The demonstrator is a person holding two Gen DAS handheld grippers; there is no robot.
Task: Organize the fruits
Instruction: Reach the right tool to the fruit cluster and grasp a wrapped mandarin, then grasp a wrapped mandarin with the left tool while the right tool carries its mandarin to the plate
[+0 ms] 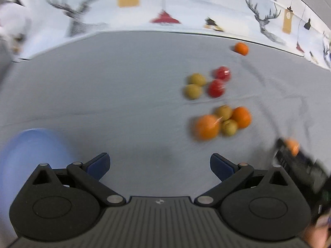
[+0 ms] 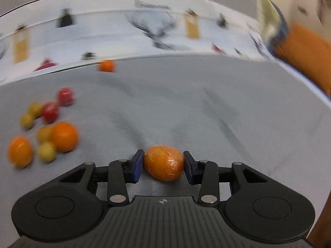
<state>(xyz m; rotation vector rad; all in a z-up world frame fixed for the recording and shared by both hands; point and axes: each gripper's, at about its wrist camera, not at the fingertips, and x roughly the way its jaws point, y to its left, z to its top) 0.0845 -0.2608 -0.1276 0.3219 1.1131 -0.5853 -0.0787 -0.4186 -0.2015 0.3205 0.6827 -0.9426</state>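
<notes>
Right gripper [image 2: 163, 166]: the fingers [image 2: 137, 165] are closed partway onto an orange kumquat-like fruit [image 2: 163, 165], one blue pad against each side of it. The fruit sits just above the grey cloth-covered bench [image 2: 186, 107]; whether it touches the cloth cannot be told.

Left gripper [image 1: 160, 166]: fingers spread wide, nothing between the pads, bare cloth ahead of them. A light blue rounded object [image 1: 35, 150], blurred, lies just left of the left finger; its kind cannot be told.

Ahead and to the right of the left fingers, a near cluster: two oranges [image 1: 206, 127] with two yellow-green fruits [image 1: 224, 112] packed between them, all touching or nearly so. In the right wrist view this same cluster lies left of the fingers.

Just beyond it, a second cluster: two yellow-green fruits [image 1: 195, 85] side by side with two red fruits [image 1: 219, 81] to their right.

Farther still, a single small orange [image 1: 241, 48] stands alone near the far edge of the bench, well apart from both clusters; it shows in the right wrist view at far left of centre [image 2: 106, 66].

At the right edge of the left wrist view the right gripper body appears, blurred, with an orange patch at its tip.

Behind the bench hangs a white printed backdrop [image 1: 186, 6] with deer heads and lamps.
</notes>
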